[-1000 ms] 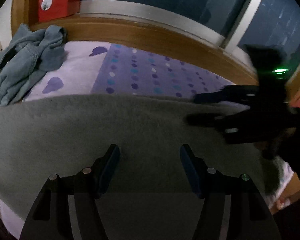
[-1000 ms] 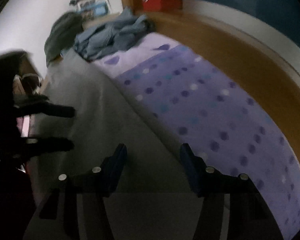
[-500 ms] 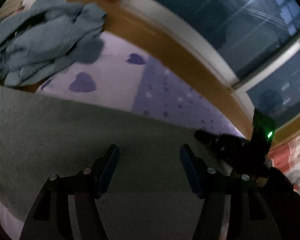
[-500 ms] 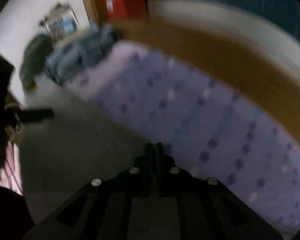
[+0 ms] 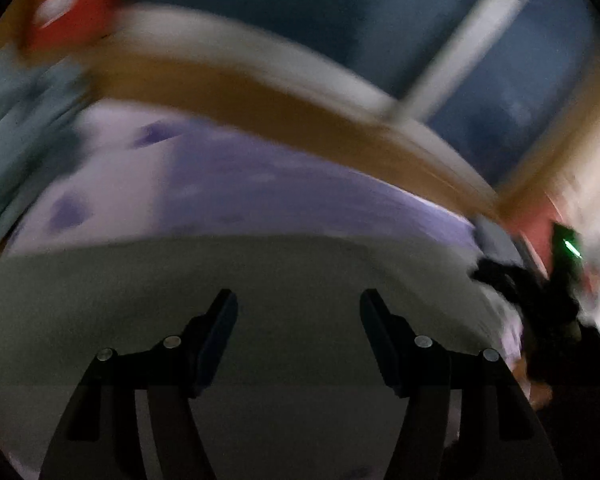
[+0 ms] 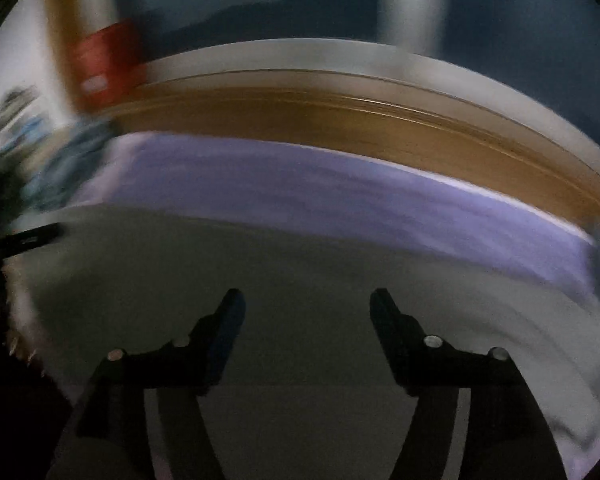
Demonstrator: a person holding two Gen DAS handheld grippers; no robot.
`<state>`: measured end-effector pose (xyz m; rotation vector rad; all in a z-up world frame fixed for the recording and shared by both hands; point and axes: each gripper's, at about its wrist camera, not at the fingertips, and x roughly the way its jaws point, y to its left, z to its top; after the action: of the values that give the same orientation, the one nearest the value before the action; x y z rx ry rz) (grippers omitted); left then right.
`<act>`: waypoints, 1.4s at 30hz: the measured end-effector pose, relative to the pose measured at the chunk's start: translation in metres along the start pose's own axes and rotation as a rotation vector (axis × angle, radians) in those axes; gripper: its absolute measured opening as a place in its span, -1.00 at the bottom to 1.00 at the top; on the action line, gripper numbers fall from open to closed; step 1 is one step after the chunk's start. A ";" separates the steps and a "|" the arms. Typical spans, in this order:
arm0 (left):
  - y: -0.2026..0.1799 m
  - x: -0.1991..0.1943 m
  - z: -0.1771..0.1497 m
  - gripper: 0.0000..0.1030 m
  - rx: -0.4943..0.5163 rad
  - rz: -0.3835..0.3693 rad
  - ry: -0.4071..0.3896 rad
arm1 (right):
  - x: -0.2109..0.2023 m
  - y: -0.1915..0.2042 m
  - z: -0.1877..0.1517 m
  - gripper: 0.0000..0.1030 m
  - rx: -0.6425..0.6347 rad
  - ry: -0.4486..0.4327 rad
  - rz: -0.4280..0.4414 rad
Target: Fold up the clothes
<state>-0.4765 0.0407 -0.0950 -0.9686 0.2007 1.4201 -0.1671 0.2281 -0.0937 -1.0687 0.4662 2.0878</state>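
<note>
The cloth (image 6: pixel 300 280), a plain grey garment, is lying spread flat along the near side of the bed, on the purple sheet (image 6: pixel 340 192), and it is filling the lower half of both views. Its far edge is running as a fairly straight line from left to right, and its surface is looking smooth, with no clear creases; blur is hiding any seams, sleeves or collar, so what kind of garment it is cannot be told. A heap of blue clothes (image 5: pixel 12 128) is lying at the far left, well apart from it.

The left gripper (image 5: pixel 296 320) is hanging over the grey fabric with its 2 fingers apart and nothing between them. The right gripper (image 6: pixel 304 320) is opening its jaws, and nothing is showing between them either; in the left view it (image 5: pixel 532 292) is appearing as a dark shape at the cloth's right end.

The step in hand is probably taking a fresh hold for the next fold. To do it well, each gripper should be coming down on an edge or corner at its own end, pinching only the layers meant to travel. Both should then be lifting together and level, so the fold line is staying straight. Both views are smearing, so slowing before the pinch would be helping.
</note>
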 end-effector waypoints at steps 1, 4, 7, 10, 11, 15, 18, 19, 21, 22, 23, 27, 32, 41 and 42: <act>-0.015 0.008 0.004 0.24 0.048 -0.019 0.015 | -0.003 -0.034 -0.009 0.28 0.064 0.019 -0.094; -0.051 0.042 0.008 0.24 0.113 -0.051 0.092 | -0.010 -0.125 -0.027 0.28 0.230 0.056 -0.294; -0.077 0.077 0.006 0.24 0.139 -0.080 0.171 | -0.015 -0.194 -0.032 0.28 0.350 0.033 -0.348; -0.093 0.120 -0.017 0.24 0.157 -0.103 0.310 | -0.006 -0.246 -0.032 0.18 0.453 -0.011 -0.271; -0.097 0.127 -0.027 0.23 0.212 -0.096 0.326 | 0.004 -0.258 -0.031 -0.82 0.477 0.004 -0.228; -0.119 0.118 -0.053 0.24 0.482 -0.002 0.348 | 0.036 -0.269 -0.024 -1.00 0.440 0.096 -0.153; -0.110 0.115 -0.050 0.24 0.352 0.019 0.391 | 0.043 -0.291 -0.028 -1.00 0.501 0.071 -0.092; -0.106 0.116 -0.047 0.24 0.274 0.029 0.391 | 0.043 -0.302 -0.030 -1.00 0.556 0.052 -0.041; -0.104 0.118 -0.041 0.24 0.128 0.061 0.379 | 0.043 -0.315 -0.036 -1.00 0.594 0.022 0.038; -0.108 0.121 -0.038 0.24 0.063 0.088 0.364 | 0.042 -0.319 -0.039 -1.00 0.592 0.011 0.070; -0.111 0.124 -0.035 0.24 -0.002 0.114 0.348 | 0.041 -0.322 -0.041 -1.00 0.584 0.001 0.098; -0.194 0.153 -0.020 0.22 0.051 -0.025 0.237 | 0.010 -0.322 -0.059 -0.82 0.535 -0.016 0.108; -0.307 0.237 0.011 0.22 0.182 -0.215 0.190 | -0.079 -0.297 -0.117 0.15 0.421 -0.177 0.048; -0.437 0.426 0.031 0.10 0.390 -0.217 0.403 | -0.045 -0.263 -0.159 -0.34 0.250 -0.057 -0.134; -0.438 0.434 0.030 0.07 0.395 -0.214 0.408 | -0.046 -0.257 -0.162 -0.35 0.194 -0.054 -0.165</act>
<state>-0.0132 0.4427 -0.1632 -0.9076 0.6365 0.9290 0.1302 0.2815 -0.1493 -0.9047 0.5247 1.8803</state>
